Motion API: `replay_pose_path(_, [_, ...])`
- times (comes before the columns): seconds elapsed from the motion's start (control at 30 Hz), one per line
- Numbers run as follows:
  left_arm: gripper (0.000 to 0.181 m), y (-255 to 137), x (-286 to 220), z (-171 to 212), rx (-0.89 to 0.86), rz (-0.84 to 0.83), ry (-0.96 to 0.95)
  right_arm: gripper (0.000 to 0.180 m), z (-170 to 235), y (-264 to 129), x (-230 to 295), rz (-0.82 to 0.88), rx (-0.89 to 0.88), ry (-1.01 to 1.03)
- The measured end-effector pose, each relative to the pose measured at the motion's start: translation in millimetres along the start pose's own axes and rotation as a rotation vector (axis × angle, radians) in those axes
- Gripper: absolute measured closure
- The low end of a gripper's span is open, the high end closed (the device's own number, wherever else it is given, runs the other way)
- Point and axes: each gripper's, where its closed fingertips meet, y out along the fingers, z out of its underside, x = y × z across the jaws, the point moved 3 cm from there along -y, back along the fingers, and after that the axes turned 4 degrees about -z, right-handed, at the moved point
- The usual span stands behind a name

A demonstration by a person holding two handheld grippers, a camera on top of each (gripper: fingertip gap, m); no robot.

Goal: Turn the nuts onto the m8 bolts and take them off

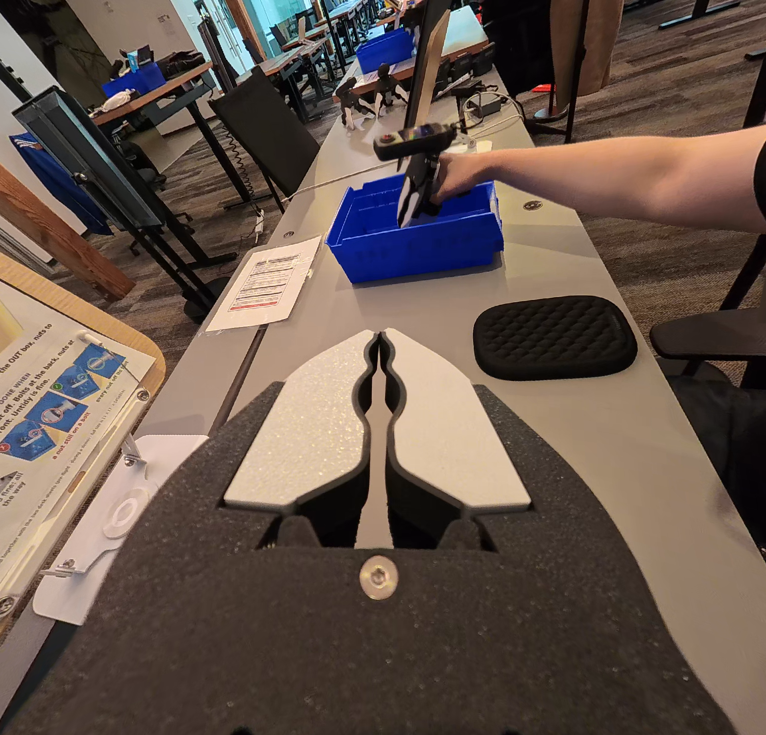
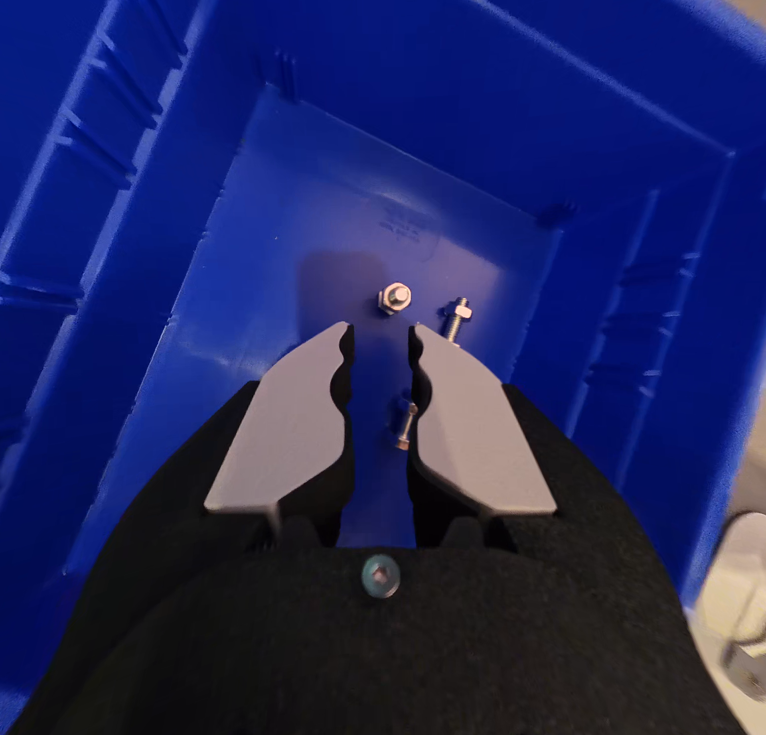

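A blue bin [image 1: 414, 251] stands on the grey table. My right gripper [image 2: 381, 329] is open and empty, pointing down into the bin [image 2: 414, 143]. On the bin floor a bolt with a nut [image 2: 394, 297] stands on end just beyond the fingertips. A second bolt with a nut [image 2: 456, 317] lies to its right, partly behind the right finger. A third bolt [image 2: 404, 425] lies between the fingers, below them. The left wrist view shows the right gripper [image 1: 410, 205] reaching into the bin. My left gripper [image 1: 380, 334] is shut and empty above the table, short of the bin.
A black padded rest [image 1: 555, 336] lies right of my left gripper. A laminated sheet [image 1: 269, 286] lies left of the bin. An instruction board [image 1: 62, 425] stands at the left. A person's forearm [image 1: 601, 180] stretches in from the right. Chairs and desks stand behind. Tip to tip, the grippers are about 55 cm apart.
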Motion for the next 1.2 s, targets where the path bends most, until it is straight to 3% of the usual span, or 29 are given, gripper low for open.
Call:
replay_pose_path(0.03, [0.181,-0.6,-0.7,-0.8,-0.002,0.000,0.003,0.154,2.4,3.9,-0.2,-0.011,-0.006,0.018])
replay_pose_path(0.7, [0.181,-2.0,-6.7,-3.2,0.013,0.000,0.042,0.165,-2.1,24.6,-3.5,-0.038,0.015,0.051])
replay_pose_path(0.83, [0.181,-0.7,-8.0,-2.5,0.019,0.006,0.045,0.165,-1.7,7.3,-3.8,-0.089,0.189,0.056])
replay_pose_path(1.07, [0.181,3.1,-13.7,1.5,0.060,0.015,0.081,0.165,16.2,-11.8,-14.5,-0.091,0.670,0.110])
replay_pose_path(1.2, [0.181,2.8,-14.4,1.0,0.060,0.014,0.083,0.166,19.2,4.4,-6.0,-0.168,0.720,0.123])
